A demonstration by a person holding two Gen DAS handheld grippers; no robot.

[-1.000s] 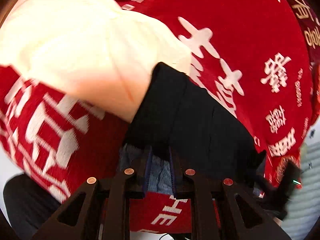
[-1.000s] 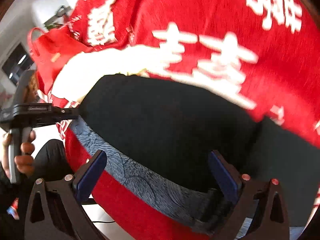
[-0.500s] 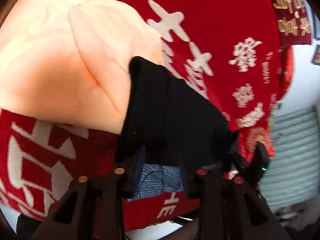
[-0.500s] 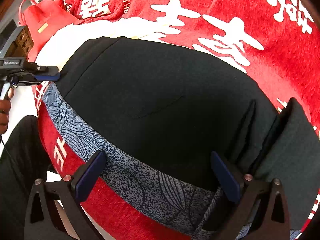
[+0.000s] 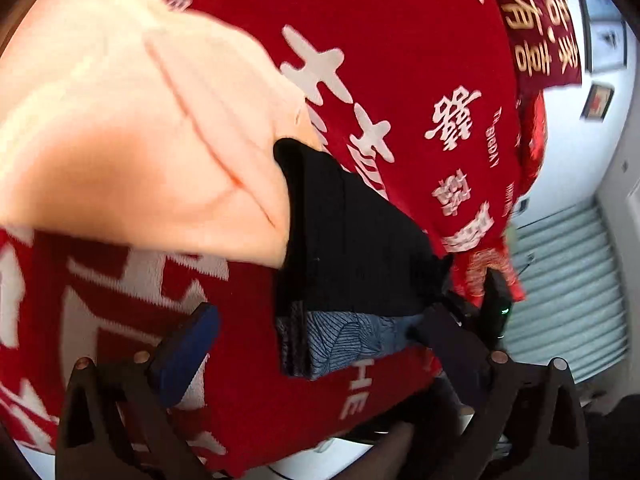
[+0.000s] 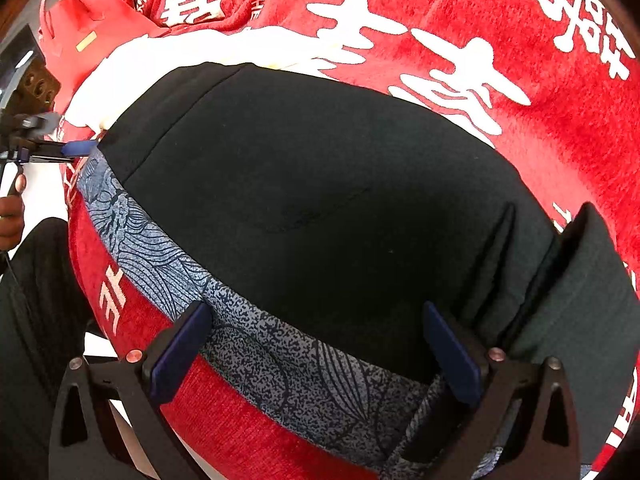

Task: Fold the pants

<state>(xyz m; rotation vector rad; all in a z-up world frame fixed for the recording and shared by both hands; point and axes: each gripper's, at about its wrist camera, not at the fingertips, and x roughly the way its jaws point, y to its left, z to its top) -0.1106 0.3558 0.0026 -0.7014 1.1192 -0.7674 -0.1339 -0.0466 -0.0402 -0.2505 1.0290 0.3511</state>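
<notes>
Between the left gripper [image 5: 316, 344]'s fingers, now spread wide and holding nothing, the black pants [image 5: 352, 256] lie released on the red blanket [image 5: 400, 80] — this fold looks set — while the right gripper [image 6: 320, 344] gapes empty too.

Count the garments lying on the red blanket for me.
2. The black pants lie nearest the cameras, with the patterned waistband toward the near edge of the red blanket. A cream garment lies right behind them, against their far end. More could be hidden underneath.

The red blanket [image 5: 400, 60] under my grippers carries white Chinese characters, the Latin fragments "HE" and "THE", and "DAY". The darker red cloth [image 5: 536, 36] behind it bears gold Chinese characters.
</notes>
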